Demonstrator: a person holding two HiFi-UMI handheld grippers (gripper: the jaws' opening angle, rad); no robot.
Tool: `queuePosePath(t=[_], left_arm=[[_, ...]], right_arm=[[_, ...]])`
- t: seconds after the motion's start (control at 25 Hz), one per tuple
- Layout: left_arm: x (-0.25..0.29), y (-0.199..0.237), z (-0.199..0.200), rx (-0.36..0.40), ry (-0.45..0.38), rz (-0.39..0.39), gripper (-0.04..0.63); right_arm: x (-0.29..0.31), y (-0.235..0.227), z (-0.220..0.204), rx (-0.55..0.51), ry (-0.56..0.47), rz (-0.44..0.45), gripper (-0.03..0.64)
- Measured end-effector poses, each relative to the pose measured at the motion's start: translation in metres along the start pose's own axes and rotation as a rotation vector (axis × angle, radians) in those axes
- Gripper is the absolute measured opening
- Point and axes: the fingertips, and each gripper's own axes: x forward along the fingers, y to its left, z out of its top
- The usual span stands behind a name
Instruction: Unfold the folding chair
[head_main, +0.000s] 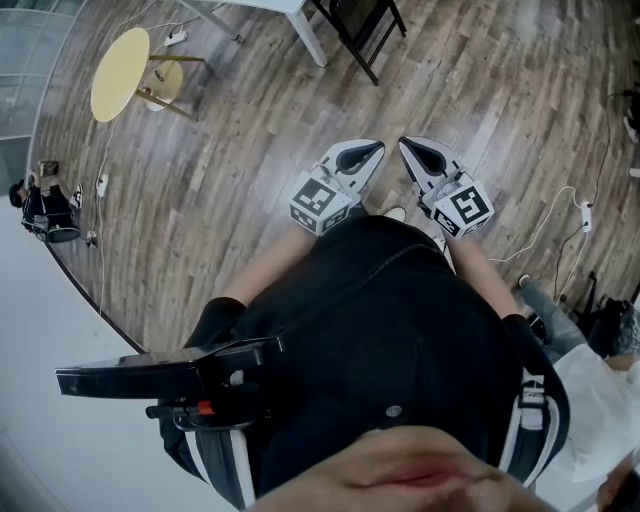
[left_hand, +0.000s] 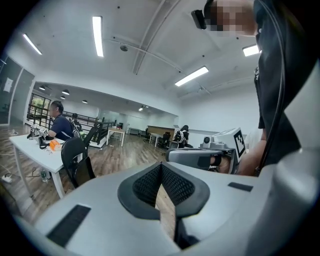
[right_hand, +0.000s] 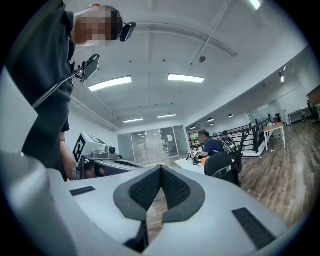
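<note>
Nothing begun: left tongs (head_main: 372, 152) and right tongs (head_main: 408, 148) are pressed together, empty, well apart from the white surface (head_main: 285, 5). What looks like the folding chair (head_main: 360, 30) stands beside it; approach next.

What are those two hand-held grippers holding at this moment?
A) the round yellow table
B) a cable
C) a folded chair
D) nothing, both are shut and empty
D: the left gripper and the right gripper each show their jaws pressed together with nothing between them.
</note>
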Motion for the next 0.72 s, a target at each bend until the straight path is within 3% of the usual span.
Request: queuePosePath(t=[0.24,0.48,0.72], left_arm=[[0.004,-0.003,-0.002,0.029,0.005,-0.057,0.005],[0.002,0.079,0.024,-0.021,-0.002,-0.073,0.005],[0.002,0.121,0.03,-0.014,-0.015,-0.097,0.005]], right_arm=[[0.001,0.006,-0.003,0.01,-0.012,-0.012,0.008],[0.069,-0.019,0.017,0.036,0.001,-0.087,0.008],[0.106,-0.033,0.016,0.017,0.031,-0.151,0.009]])
